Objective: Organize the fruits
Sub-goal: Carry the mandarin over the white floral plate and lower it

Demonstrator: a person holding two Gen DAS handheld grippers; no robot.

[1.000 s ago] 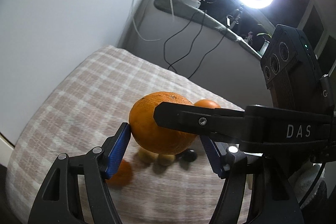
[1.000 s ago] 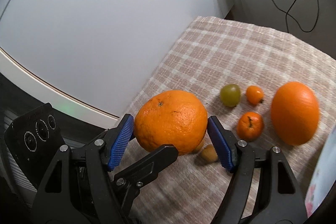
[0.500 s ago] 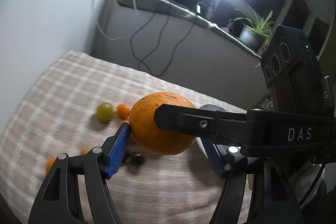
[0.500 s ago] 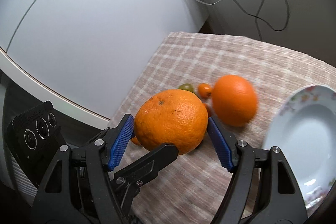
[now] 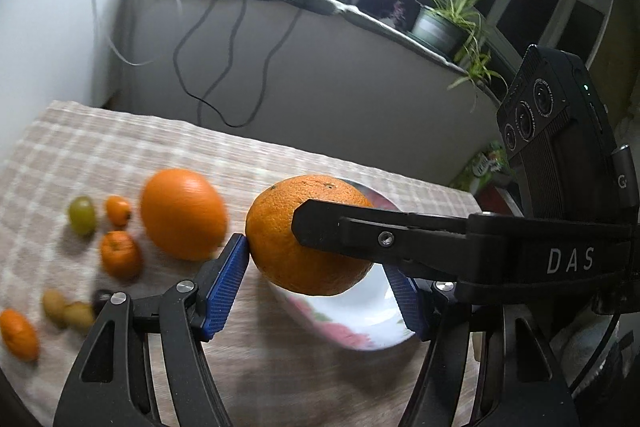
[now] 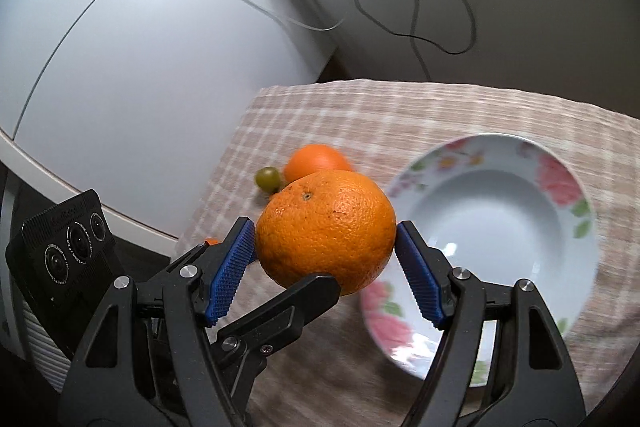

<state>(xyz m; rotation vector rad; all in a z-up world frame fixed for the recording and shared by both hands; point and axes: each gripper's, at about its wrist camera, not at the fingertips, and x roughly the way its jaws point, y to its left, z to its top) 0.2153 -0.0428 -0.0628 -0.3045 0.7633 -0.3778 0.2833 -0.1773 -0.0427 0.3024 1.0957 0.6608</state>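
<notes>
Both tools, left tool (image 5: 316, 281) and right tool (image 6: 326, 267), clench one orange (image 6: 326, 227); uneven release could roll it off the plate (image 6: 560, 187).

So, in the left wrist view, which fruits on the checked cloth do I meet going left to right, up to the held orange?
Small orange mandarin at the edge → green grape → big smooth orange → rough orange held between the blue pads.

Pitted orange (image 6: 326, 233) above floral plate (image 6: 560, 187)
</notes>
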